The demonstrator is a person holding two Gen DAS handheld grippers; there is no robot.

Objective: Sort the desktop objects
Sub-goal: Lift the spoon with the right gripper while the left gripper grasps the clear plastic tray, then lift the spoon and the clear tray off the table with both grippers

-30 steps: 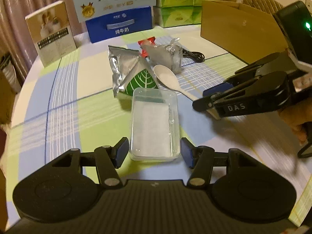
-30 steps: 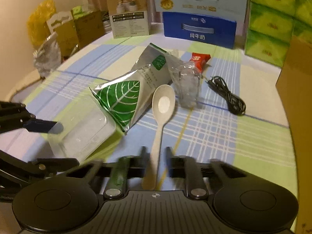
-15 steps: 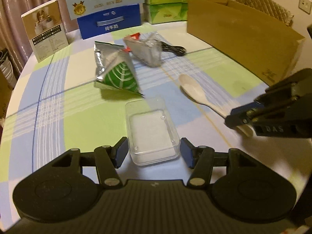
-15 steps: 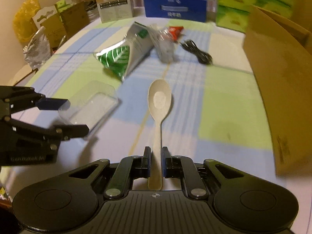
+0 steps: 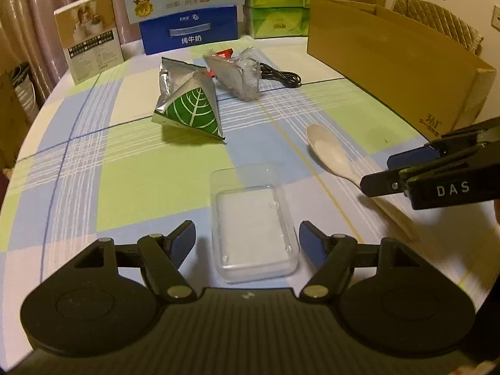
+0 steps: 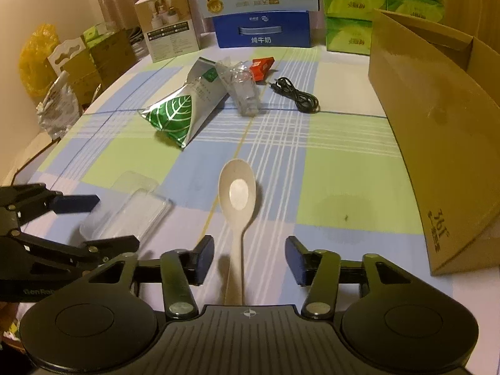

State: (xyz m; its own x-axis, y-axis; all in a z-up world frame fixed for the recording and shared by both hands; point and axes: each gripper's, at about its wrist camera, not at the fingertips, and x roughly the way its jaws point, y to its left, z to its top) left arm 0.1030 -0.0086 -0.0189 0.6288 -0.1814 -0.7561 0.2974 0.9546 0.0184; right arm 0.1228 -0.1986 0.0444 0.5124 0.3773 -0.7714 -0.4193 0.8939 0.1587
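Left wrist view had the left tool (image 5: 247, 239) opening around the clear box (image 5: 252, 222), pads off it. Right tool (image 6: 249, 259) was opening too, letting the spoon (image 6: 238, 215) rest on the counter (image 6: 343, 168), probably set down near the front edge for sorting.

Spoon (image 6: 237, 200) handle end hidden under my right claw's body, my other claw (image 6: 93, 222) cut off at the left edge, print on the box (image 6: 168, 28) far ahead too small to read

Clear, glossy plastic box (image 5: 253, 228), smooth-walled, near centre. Matt cream plastic spoon (image 6: 238, 206), right of it. Crinkled, shiny foil pouch (image 5: 187, 106), printed green leaf, farther off. Woven-look checked tablecloth (image 5: 131, 181), matt. Plain brown corrugated cardboard box (image 5: 397, 72), far right, dull. Black rubbery cable (image 6: 297, 95), coiled. Matt black plastic gripper bodies.
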